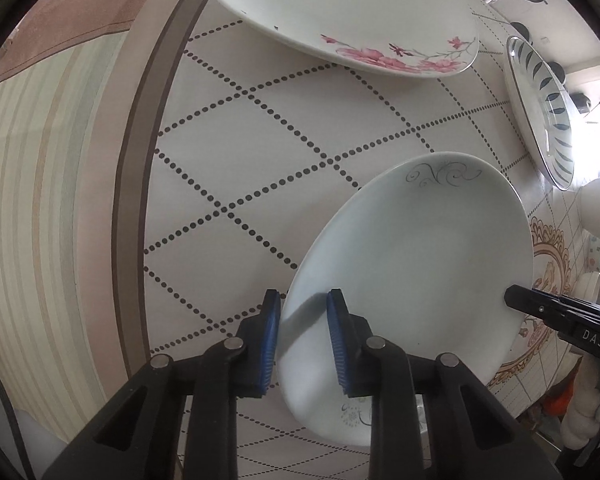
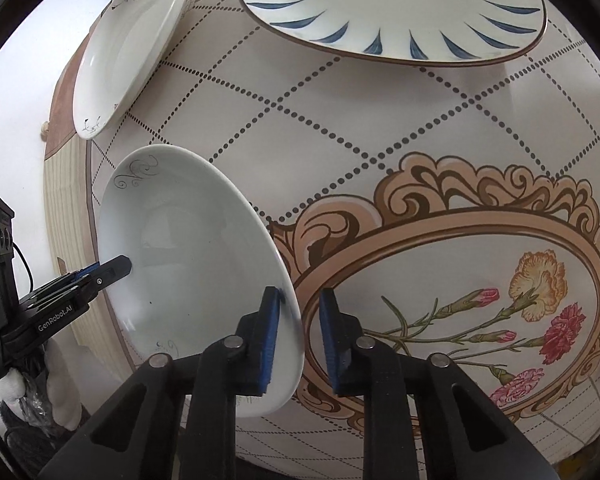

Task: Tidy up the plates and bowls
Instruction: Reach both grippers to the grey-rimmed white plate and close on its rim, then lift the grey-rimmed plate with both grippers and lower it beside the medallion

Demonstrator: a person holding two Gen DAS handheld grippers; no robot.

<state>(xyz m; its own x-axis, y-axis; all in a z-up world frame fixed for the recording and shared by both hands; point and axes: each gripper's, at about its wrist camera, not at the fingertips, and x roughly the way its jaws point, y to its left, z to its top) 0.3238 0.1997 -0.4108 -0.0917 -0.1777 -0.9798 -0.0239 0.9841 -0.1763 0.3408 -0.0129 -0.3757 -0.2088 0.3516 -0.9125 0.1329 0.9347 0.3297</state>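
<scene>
Plates on patterned worktop [image 1: 260, 168]: four counted; two grippers at one plate.

Item 1: pale scroll-marked plate [image 1: 412, 280], near worktop edge, its rim between the pads of both grippers. Left gripper [image 1: 303, 344] and right gripper [image 2: 298, 344] both partly open, pads straddling the rim; firm grip cannot be told. Item 2: pink-flowered plate [image 1: 340, 16]. Item 3: blue-leaf plate [image 2: 392, 4]. Item 4: white sprig-marked plate [image 2: 128, 48], at the worktop's edge.

The pink-flowered plate [image 1: 340, 16] and blue-leaf plate [image 2: 392, 8] are cut off by the top edges.
</scene>
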